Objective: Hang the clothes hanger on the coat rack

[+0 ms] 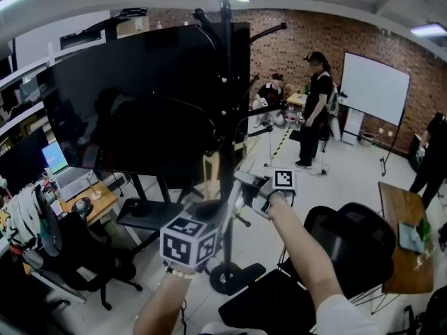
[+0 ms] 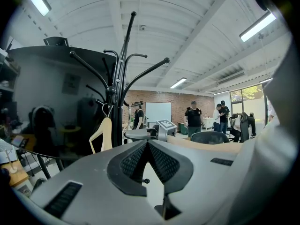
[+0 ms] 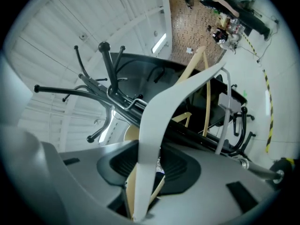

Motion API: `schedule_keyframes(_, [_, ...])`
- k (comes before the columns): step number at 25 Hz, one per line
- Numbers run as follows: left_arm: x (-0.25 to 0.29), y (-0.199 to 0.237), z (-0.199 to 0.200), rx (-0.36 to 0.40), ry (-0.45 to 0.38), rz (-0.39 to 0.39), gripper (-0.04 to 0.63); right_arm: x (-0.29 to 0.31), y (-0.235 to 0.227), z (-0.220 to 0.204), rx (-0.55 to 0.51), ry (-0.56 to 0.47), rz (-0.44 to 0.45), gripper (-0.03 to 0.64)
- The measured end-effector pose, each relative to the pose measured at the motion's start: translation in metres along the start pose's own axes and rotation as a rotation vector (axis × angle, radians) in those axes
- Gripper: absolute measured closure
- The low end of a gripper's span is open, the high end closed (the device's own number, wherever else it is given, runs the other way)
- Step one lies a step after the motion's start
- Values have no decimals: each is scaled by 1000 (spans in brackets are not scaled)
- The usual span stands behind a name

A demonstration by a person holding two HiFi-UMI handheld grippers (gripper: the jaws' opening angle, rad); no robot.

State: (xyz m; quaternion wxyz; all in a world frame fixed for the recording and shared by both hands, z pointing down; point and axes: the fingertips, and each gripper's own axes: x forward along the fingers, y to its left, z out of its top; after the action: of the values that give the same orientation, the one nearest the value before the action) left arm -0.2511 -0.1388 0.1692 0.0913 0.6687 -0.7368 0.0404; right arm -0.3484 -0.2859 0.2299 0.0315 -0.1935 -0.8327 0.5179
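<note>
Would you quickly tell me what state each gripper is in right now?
Left gripper: closed, nothing between its jaws.
Right gripper: closed on the white hanger.

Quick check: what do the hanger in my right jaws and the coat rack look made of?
The hanger, held in the right gripper: broad flat arm, matt pale grey-white, tan along lower parts; likely wood, perhaps painted, though plastic is possible. The coat rack: slim black pole and curved arms with ball tips, faint sheen; probably painted metal.
</note>
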Motion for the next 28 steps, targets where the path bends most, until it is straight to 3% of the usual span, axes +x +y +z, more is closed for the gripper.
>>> schedule_keyframes(17, [-5,-4,-7,9,15,-18,603,-6,-11,8,-387,1,-181,420])
schedule_keyframes(28, [-13,-10,-10,3,12,-31,603,-12,-6,4,-451,-21,-243,378])
